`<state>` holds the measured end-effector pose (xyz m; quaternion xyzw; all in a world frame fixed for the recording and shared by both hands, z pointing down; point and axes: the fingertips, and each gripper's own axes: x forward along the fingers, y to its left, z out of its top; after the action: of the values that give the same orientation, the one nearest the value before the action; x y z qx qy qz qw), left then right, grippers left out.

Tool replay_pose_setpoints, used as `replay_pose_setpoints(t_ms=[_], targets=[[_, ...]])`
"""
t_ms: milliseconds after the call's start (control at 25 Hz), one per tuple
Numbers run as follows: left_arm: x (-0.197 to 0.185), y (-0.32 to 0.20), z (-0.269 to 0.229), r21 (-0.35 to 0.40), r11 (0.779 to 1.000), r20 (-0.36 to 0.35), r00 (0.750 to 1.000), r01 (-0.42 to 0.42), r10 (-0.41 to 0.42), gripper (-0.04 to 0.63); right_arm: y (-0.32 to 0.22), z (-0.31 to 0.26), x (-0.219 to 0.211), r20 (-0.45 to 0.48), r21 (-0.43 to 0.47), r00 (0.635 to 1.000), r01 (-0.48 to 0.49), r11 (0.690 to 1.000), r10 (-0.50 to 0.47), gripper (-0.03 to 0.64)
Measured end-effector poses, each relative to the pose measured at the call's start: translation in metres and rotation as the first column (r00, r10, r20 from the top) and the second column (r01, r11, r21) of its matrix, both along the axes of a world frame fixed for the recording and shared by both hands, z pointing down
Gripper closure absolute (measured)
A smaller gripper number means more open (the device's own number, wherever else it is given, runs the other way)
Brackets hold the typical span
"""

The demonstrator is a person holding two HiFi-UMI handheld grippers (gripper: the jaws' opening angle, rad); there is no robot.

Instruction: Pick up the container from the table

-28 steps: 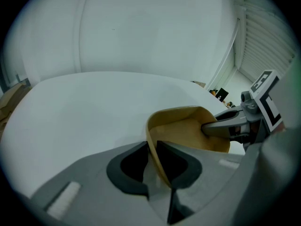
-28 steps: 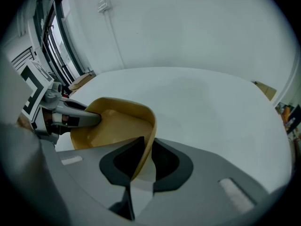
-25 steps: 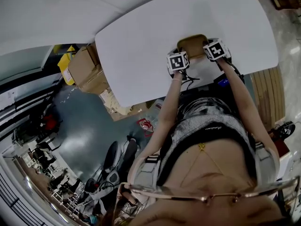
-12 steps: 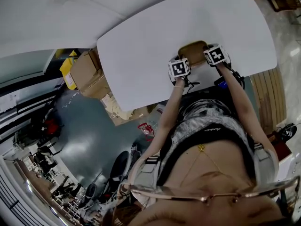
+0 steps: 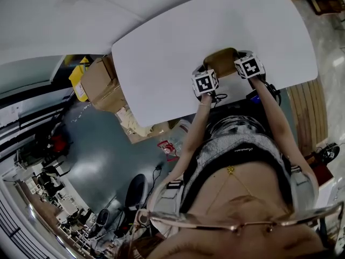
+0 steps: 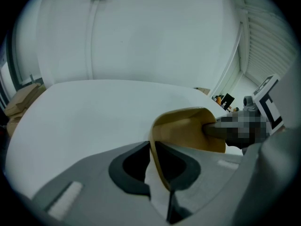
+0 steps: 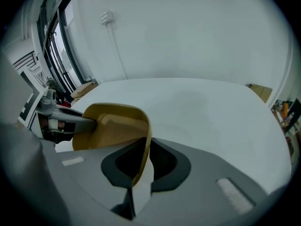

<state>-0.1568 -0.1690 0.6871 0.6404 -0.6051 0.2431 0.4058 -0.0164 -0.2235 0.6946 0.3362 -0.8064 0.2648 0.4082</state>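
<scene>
Holding: tan container (image 5: 221,60), near table (image 5: 161,42) edge at 5 o'clock.
Left gripper (image 6: 157,171): jaws pinching container rim, 8 o'clock side.
Right gripper (image 7: 141,166): jaws pinching container rim, 3 o'clock side.

container (image 5: 220,60): one
grippers: two, the left gripper (image 6: 153,160) and the right gripper (image 7: 141,163)
marker cubes (image 5: 205,83): two, one on each gripper
desk (image 5: 161,47): one
cardboard boxes (image 5: 97,80): at least two, on the floor beside the desk

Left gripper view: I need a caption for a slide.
Left gripper shut on the tan container's rim, right gripper gripping the opposite side, white table beyond.
</scene>
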Motion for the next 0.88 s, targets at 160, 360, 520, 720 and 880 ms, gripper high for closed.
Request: replay_pose_setpoints(t_ms=[160,360,520,720,880], targets=[[-0.001,0.001,-0.01,0.016,1.0,0.005,1.0,0.004,-0.005,0.561,0.003,-0.003,-0.001,0.028,0.009,1.0,-0.002,1.0,0.002,0.568],[-0.001,0.003,-0.023,0.034,0.999,0.003,1.0,0.014,-0.014,0.561,0.005,-0.018,-0.001,0.028,0.044,1.0,0.002,0.999,-0.003,0.568],[0.0,0.007,-0.034,0.056,0.998,0.011,1.0,0.018,-0.019,0.561,0.007,-0.028,-0.001,0.035,0.061,0.999,0.011,0.998,-0.013,0.569],[0.0,0.011,-0.046,0.07,0.997,0.007,1.0,0.019,-0.02,0.561,0.013,-0.042,-0.001,0.044,0.087,0.999,0.017,0.996,-0.021,0.568],[0.003,0.014,-0.063,0.088,0.996,0.012,1.0,0.017,-0.018,0.561,0.016,-0.061,0.001,0.061,0.114,0.998,0.015,0.993,-0.022,0.568]])
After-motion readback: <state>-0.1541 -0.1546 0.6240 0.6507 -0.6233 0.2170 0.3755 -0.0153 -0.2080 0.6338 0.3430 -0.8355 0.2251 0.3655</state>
